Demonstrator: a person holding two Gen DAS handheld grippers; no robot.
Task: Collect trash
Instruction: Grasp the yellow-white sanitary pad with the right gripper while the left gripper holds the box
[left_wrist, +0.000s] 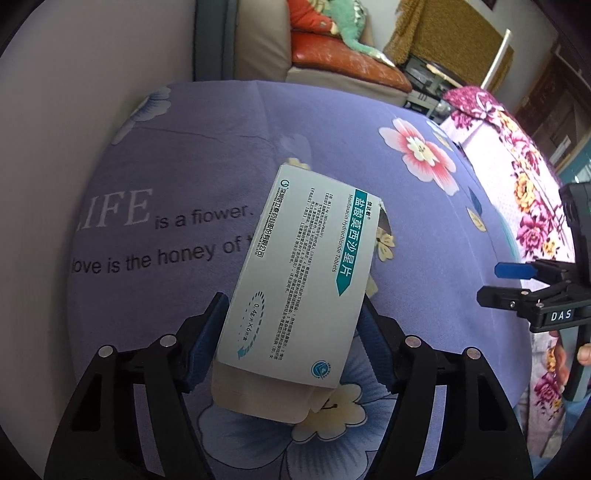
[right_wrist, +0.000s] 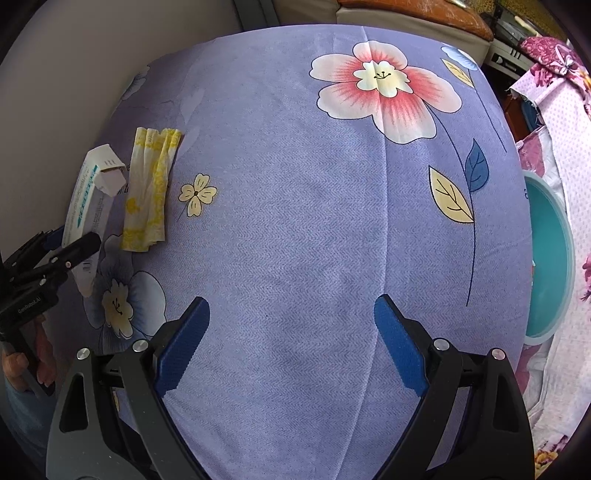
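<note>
My left gripper (left_wrist: 291, 314) pinches a white cardboard medicine box with a teal band and printed text (left_wrist: 295, 273); both blue pads press its long sides, low in the centre of the left wrist frame, and one end flap hangs open toward the camera. My right gripper (right_wrist: 291, 332) stands spread wide with only cloth between its blue pads (right_wrist: 184, 343), at the bottom of the right wrist frame.

Under both lies a lavender tablecloth printed with flowers, leaves and lettering (right_wrist: 295, 221), creased down the middle and covering the table from edge to edge. On it, in the left of the right wrist frame, lies one folded yellow-and-white patterned paper wrapper (right_wrist: 149, 188), flat, just beside the box, which reaches up from the frame's left edge in my other gripper. In that view I count two pieces of trash: the box and the wrapper.

At the right edge of the right wrist frame sits one round teal plastic basin with a pale rim (right_wrist: 550, 266), just off the table's side; the part of its inside that shows is bare. Around it hangs a pink and magenta floral cloth (right_wrist: 565, 122).

Beyond the table, at the top of the left wrist frame, stands a beige sofa with a red-orange cushion (left_wrist: 343, 59), with a green soft toy (left_wrist: 347, 22) on it. A plain pale wall (left_wrist: 74, 92) fills the upper left.
</note>
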